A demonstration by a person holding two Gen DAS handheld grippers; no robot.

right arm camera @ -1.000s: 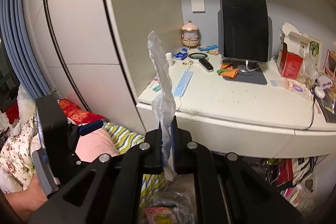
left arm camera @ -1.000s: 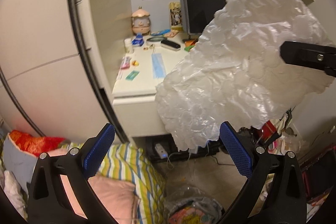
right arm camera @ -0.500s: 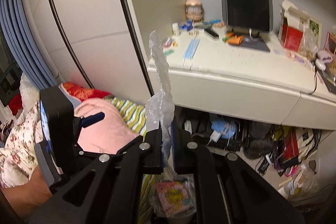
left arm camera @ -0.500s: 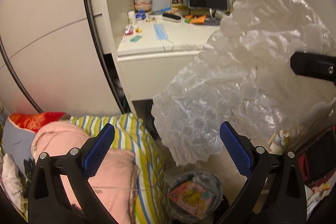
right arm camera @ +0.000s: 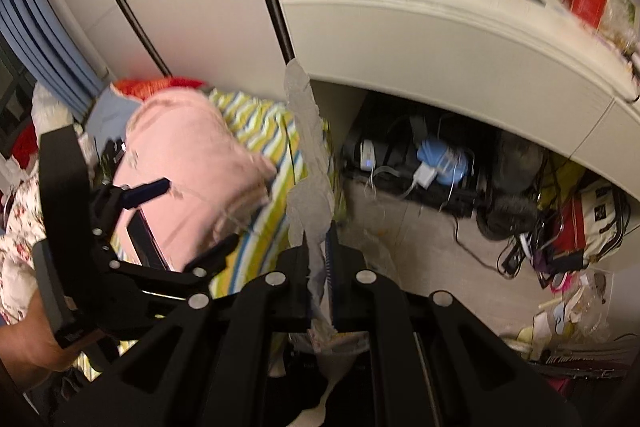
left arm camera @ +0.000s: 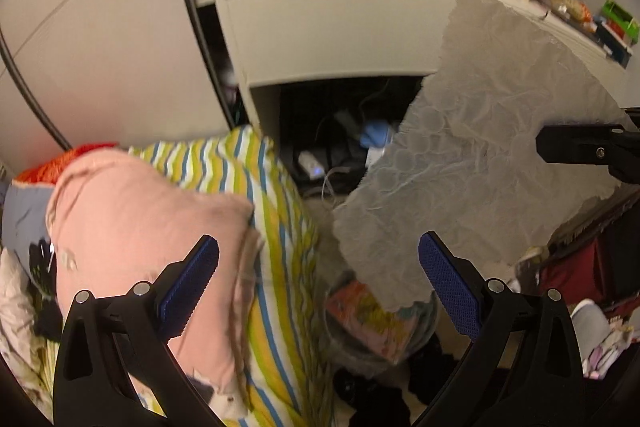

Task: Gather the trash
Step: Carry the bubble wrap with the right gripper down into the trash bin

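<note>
- Right gripper (right arm camera: 320, 259): black fingers clamped together on one edge of the translucent, crinkled bubble-wrap sheet (left arm camera: 480, 155).
- Left gripper (left arm camera: 320, 283): blue-padded fingers spread wide apart, nothing between them.
- Sheet hangs just above the round, clear-lined trash bin (left arm camera: 376, 327); its lower corner dips toward the bin's mouth.
- Judged handling: very light, limp, springy; a pinch on one edge suffices. It may billow and catch the rim rather than drop in.
- Beside the bin: soft pink pillow (left arm camera: 136, 227) on the yellow-striped bed cover (left arm camera: 280, 219).
- Beyond the bin: cable clutter under the white, smooth-fronted counter (left arm camera: 340, 27).
</note>
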